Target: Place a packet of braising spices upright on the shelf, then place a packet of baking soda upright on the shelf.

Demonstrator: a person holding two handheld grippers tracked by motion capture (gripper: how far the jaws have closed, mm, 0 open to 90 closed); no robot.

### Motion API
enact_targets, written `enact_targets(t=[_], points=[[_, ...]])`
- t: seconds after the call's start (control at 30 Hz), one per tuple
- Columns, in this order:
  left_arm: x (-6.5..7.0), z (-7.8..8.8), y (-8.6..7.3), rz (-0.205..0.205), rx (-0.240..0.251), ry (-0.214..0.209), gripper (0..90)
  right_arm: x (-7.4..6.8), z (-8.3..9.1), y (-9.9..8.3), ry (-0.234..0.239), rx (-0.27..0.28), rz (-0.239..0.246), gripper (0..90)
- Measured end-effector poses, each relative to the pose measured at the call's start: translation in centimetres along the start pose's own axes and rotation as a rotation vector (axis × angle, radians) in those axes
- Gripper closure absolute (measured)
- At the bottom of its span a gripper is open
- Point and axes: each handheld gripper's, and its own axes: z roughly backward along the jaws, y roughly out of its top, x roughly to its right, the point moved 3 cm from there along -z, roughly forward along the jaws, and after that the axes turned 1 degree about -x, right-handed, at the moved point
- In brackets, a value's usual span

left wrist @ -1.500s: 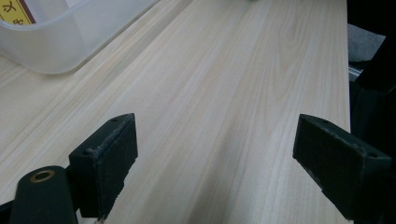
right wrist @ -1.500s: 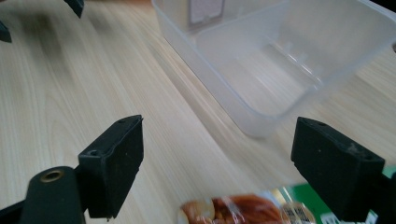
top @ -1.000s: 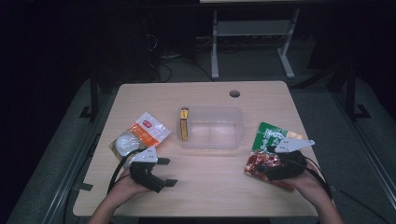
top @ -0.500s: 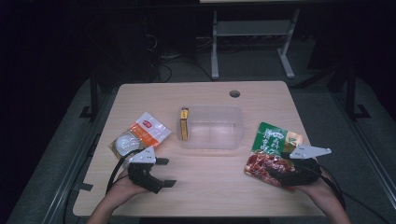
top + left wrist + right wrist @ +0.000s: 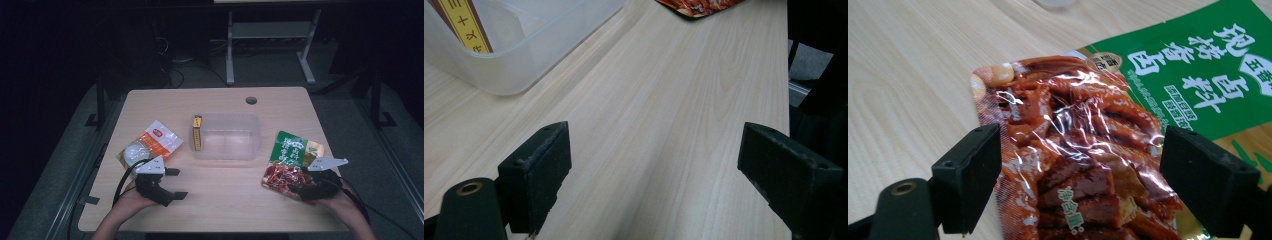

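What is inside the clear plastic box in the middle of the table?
In the clear rectangular plastic box, one narrow yellow carton with a dark red edge stands against the left wall. The rest looks empty. The carton's lower part is blurred behind the frosted wall.

High view looks down on the table (image 5: 220, 195); both gripper views skim it closely, perhaps overlapping.

Pale wooden table (image 5: 220, 200) with round cable hole, clear plastic bin (image 5: 227, 137) at centre, orange-white snack packet (image 5: 150, 145) left, green-red food pouch (image 5: 290, 160) right
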Motion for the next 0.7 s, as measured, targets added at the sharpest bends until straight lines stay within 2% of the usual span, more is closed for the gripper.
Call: enact_targets(t=[0.17, 0.3, 0.37, 0.47, 0.5, 0.6, 0.67, 0.7], points=[[0.1, 0.0, -0.1, 0.001, -0.006, 0.007, 13.4, 1.0, -0.3, -0.5, -0.022, -0.027, 0.013, 19.7], [0.4, -0.1, 0.1, -0.008, -0.008, 0.008, 13.4, 2.0, -0.2, -1.1, -0.034, -0.027, -0.011, 24.9], [0.4, -0.2, 0.1, -0.007, -0.008, 0.006, 13.4, 2.3, 0.0, -1.3, -0.037, -0.032, -0.025, 28.6], [0.3, -0.3, 0.0, -0.002, -0.012, 0.004, 13.5, 2.7, 0.2, -1.6, -0.045, -0.037, -0.021, 35.9], [0.3, -0.3, 0.0, -0.005, -0.013, 0.003, 13.4, 2.7, 0.3, -1.7, -0.041, -0.042, -0.040, 41.0], [0.2, -0.4, 0.0, -0.008, -0.016, -0.001, 13.4, 2.9, 0.3, -1.7, -0.028, -0.036, -0.049, 58.2], [0.3, -0.5, 0.0, -0.005, -0.015, -0.004, 13.5, 2.8, 0.3, -1.7, 0.005, -0.041, -0.045, 71.1], [0.3, -0.5, 0.0, -0.007, -0.016, -0.006, 13.5, 2.6, 0.2, -1.7, 0.006, -0.043, -0.046, 77.9]])
